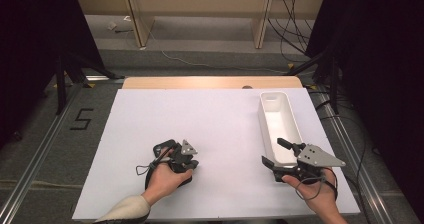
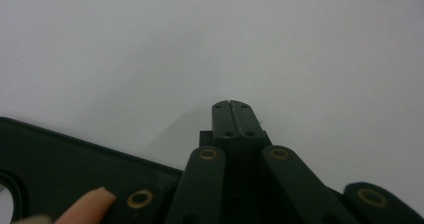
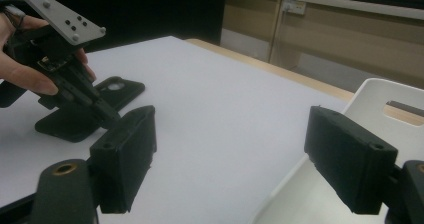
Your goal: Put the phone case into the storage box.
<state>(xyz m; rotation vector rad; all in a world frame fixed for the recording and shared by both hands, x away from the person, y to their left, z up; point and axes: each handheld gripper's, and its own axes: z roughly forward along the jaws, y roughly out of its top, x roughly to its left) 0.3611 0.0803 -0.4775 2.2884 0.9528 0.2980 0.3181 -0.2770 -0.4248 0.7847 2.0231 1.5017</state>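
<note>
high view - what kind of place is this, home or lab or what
Most likely a lab or recording bay, not a home. A white board lies on a table as a bare work surface, loose cables trail over the floor behind it, and a number 5 is taped on the floor, as if marking a station.

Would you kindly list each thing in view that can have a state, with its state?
Left hand-held gripper: jaws shut with nothing between them, tips down at the white table.
Right hand-held gripper: jaws open with nothing between them, over the near end of the bin.
White bin: upright, empty.
Black phone case: lying flat beside the left gripper.
</note>
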